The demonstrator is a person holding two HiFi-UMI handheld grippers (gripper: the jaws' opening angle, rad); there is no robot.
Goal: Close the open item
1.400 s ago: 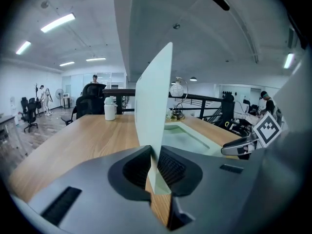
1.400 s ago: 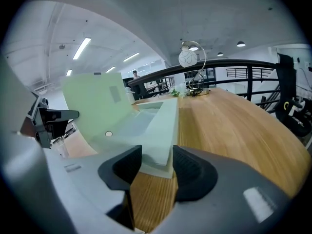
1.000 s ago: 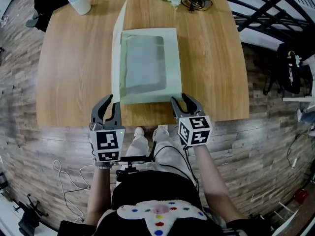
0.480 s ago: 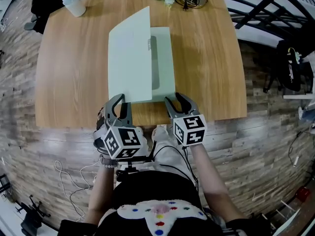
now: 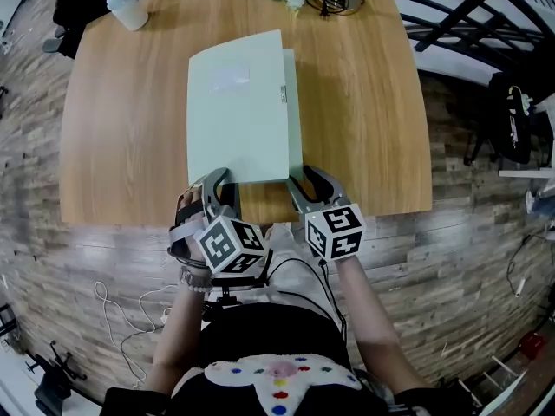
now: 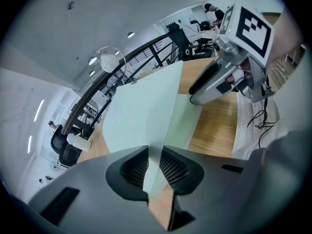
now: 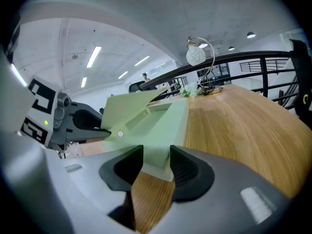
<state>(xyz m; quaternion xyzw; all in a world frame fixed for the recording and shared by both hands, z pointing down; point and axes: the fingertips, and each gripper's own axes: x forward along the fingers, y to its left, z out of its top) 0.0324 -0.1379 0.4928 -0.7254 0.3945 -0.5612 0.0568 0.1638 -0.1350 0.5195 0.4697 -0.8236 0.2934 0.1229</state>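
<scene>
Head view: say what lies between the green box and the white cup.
Only bare tabletop lies between box and cup, as the head view shows.

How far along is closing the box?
Done: the lid is folded over the box, tilted above it. In hand: the left gripper has the lid's edge between its jaws, which have just been opening. Left: lid down flat. The right gripper is open by the box.

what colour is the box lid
The box lid is plain pale green; head view shows it best.
</scene>
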